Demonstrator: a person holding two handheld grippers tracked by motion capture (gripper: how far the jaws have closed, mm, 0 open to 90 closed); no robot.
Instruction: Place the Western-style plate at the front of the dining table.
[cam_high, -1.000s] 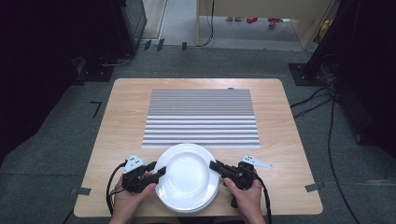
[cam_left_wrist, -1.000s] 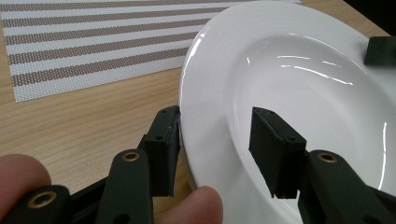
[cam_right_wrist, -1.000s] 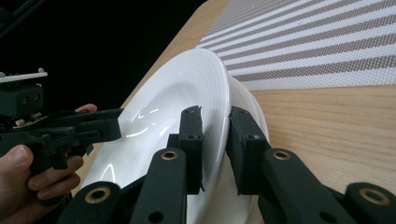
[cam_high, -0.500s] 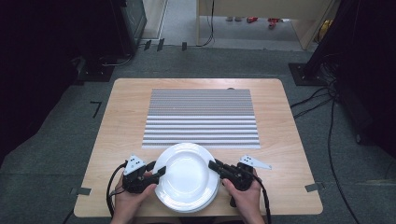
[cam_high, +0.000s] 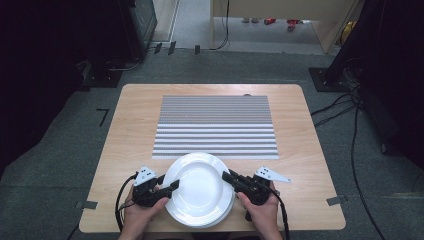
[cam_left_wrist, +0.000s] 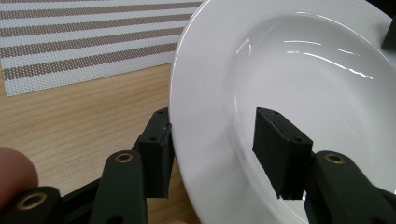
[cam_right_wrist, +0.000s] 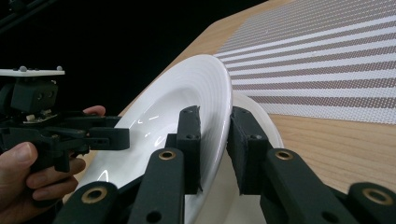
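Plenty of open wood either side of the striped placemat (cam_high: 215, 126), and the mat itself lies flat with nothing on it. Up front it's tight: the white plate (cam_high: 200, 187) sits between the left gripper (cam_high: 172, 184) and right gripper (cam_high: 227, 176), blocking any crossing there.

Counter (cam_high: 130, 150): light wood, rounded corners, standing on grey carpet floor (cam_high: 60, 150) and taking up the centre of the high view. Striped placemat (cam_high: 215, 125) is lying flat on its upper middle, long edges parallel to the counter's far edge. Stack of white plates (cam_high: 200, 187) is sitting at the lower centre, just below the mat, top edge reaching the mat's near edge. Bare wood is showing on both sides.
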